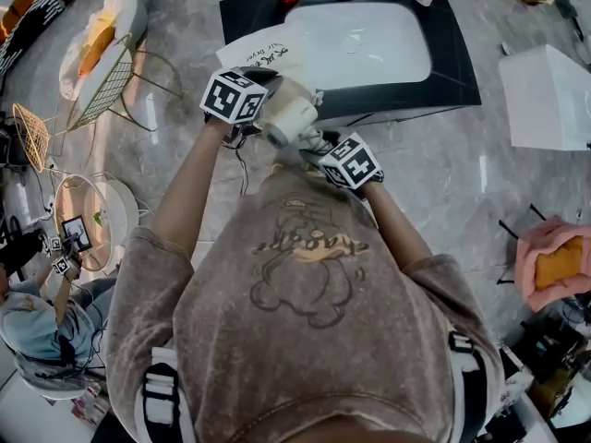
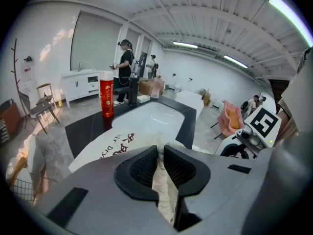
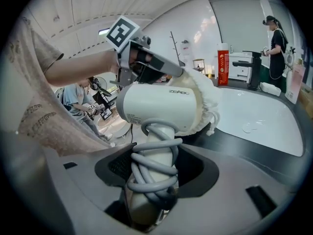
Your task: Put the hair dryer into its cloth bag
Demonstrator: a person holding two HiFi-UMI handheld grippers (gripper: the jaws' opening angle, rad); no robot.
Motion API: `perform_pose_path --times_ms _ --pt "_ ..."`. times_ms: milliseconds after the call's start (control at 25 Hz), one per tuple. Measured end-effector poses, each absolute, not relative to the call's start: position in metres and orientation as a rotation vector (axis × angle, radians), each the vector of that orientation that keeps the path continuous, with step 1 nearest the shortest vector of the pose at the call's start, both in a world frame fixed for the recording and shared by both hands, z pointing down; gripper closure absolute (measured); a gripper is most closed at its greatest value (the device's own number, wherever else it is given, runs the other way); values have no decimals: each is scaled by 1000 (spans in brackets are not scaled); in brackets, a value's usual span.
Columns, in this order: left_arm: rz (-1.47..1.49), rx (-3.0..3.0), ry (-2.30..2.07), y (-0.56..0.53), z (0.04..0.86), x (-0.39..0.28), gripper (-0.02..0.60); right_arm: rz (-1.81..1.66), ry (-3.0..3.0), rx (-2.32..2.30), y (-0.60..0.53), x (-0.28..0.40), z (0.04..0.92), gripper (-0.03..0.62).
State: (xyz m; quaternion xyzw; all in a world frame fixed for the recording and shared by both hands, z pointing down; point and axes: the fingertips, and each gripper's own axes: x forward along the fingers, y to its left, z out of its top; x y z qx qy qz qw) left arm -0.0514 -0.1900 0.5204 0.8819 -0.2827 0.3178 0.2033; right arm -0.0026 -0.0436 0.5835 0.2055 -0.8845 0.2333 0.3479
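Your right claw [image 3: 154, 168] stands wide and grips the handle of the hair dryer [image 3: 156, 106], with the grey cord [image 3: 155, 153] wound around that handle. The dryer is in the air just in front of the black table [image 1: 457, 63], and its front end is already inside the mouth of the cloth bag [image 3: 203, 97]. Your left claw [image 2: 160, 153] is narrow and pinches the cream cloth at the bag's opening. The printed part of the bag reaches onto the table, beside the white basin [image 1: 360, 40].
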Motion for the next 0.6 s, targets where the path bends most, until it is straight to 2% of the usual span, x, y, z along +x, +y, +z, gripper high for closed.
perform_pose_path --times_ms 600 --pt "935 2462 -743 -173 521 -44 528 639 -2158 653 -81 -5 612 349"
